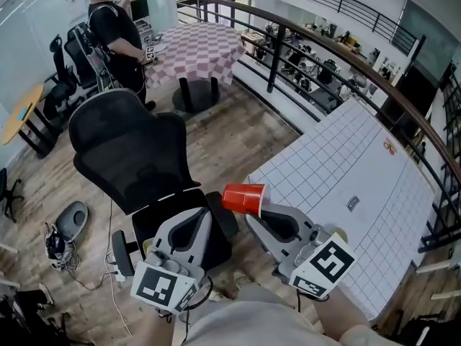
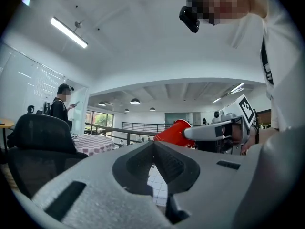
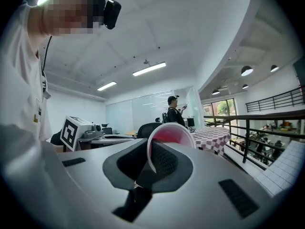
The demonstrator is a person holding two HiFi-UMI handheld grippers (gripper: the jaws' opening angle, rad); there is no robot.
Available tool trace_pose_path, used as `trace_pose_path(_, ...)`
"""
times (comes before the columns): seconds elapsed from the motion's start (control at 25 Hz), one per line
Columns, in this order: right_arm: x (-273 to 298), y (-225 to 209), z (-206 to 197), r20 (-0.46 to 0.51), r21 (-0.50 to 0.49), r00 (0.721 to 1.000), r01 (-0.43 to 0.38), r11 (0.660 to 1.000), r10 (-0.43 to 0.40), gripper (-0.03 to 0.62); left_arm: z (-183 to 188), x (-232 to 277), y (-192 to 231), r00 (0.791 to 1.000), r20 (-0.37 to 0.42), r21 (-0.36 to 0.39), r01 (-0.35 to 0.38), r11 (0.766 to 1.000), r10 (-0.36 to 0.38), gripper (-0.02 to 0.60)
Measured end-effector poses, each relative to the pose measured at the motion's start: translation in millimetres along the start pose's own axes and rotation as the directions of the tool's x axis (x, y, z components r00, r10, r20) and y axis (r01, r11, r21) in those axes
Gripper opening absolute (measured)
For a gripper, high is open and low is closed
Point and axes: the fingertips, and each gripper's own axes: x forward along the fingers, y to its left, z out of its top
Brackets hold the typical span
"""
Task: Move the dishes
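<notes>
The red cup (image 1: 245, 198) looks like thin plastic, glossy red outside, with a smooth white rim and a paler inside. The right gripper (image 1: 253, 209) and the left gripper (image 1: 204, 217) have fingers (image 3: 214, 171) of matt grey plastic with a faintly grainy skin; the inner pads are darker and ribbed. The marker cube (image 1: 325, 262) carries flat, matt black-and-white print. A smooth white sheet ruled in a fine grid covers the counter (image 1: 374, 171). The office chair (image 1: 130, 150) has a matt black mesh back. The floor (image 1: 238, 135) is wood planking with a low sheen. The checked cloth (image 1: 198, 49) hangs soft and matt. The railing (image 1: 274, 60) has dark metal posts.
</notes>
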Motion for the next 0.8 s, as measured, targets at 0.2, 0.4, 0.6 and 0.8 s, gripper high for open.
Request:
trace_pose_path(0.2, -34.5, -22.2, -13.7, -0.012, 0.022, 0.996, 0.089, 0.996, -0.089, 0.032, -11.3, 31.2, -31.5, 0.996, -0.014, -0.01, 0.088, 0.996, -0.088, 0.014)
trace_pose_path(0.4, -66.0, -55.2, -38.3, -0.073, -0.001, 0.982, 0.177, 0.984, -0.177, 0.032, -32.4, 62.0, -58.5, 0.987, -0.048, -0.022, 0.155, 0.988, -0.156, 0.014)
trace_pose_path(0.6, -96.7, -109.7, -70.4, -0.137, 0.044, 0.957, 0.263, 0.964, -0.255, 0.032, -55.2, 94.8, -78.8, 0.979, -0.093, -0.002, 0.183, 0.983, -0.182, 0.014)
trace_pose_path(0.8, -119.9, -149.9, -123.3, -0.257, 0.041, 0.924, 0.303, 0.952, -0.283, 0.032, -92.5, 112.8, -95.4, 0.961, -0.164, -0.055, 0.216, 0.975, -0.222, 0.014)
